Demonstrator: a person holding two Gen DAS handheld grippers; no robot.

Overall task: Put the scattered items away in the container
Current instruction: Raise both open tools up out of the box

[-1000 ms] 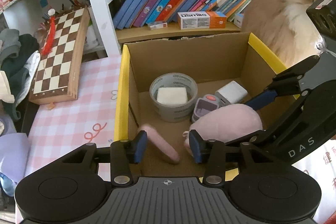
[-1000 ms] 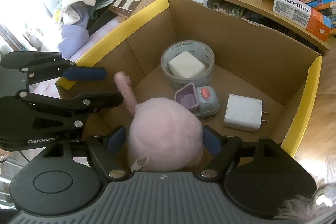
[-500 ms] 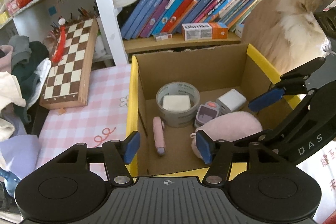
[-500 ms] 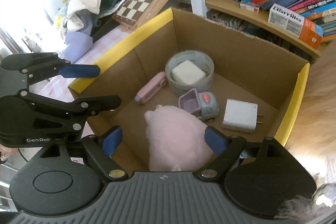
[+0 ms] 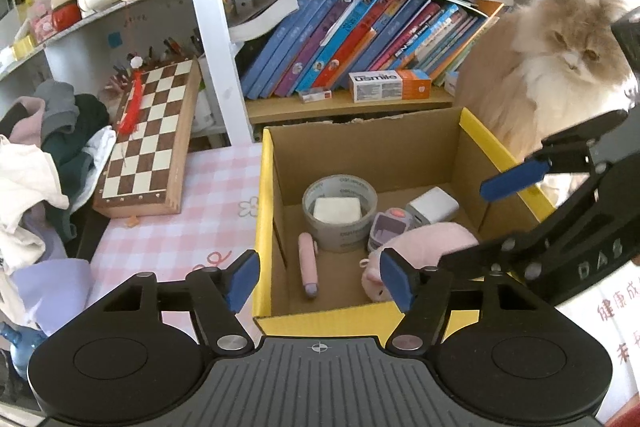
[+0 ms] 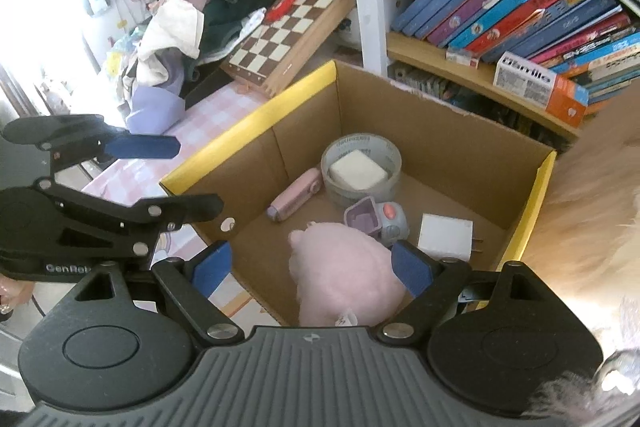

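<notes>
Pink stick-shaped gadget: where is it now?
Left wrist view: the pink gadget lies flat on the cardboard box floor near its left wall, just left of the tape roll.

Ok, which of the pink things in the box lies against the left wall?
The slim pink stick, lying flat beside the tape roll. The pink plush is the rounder, bulkier one toward the right.
</notes>
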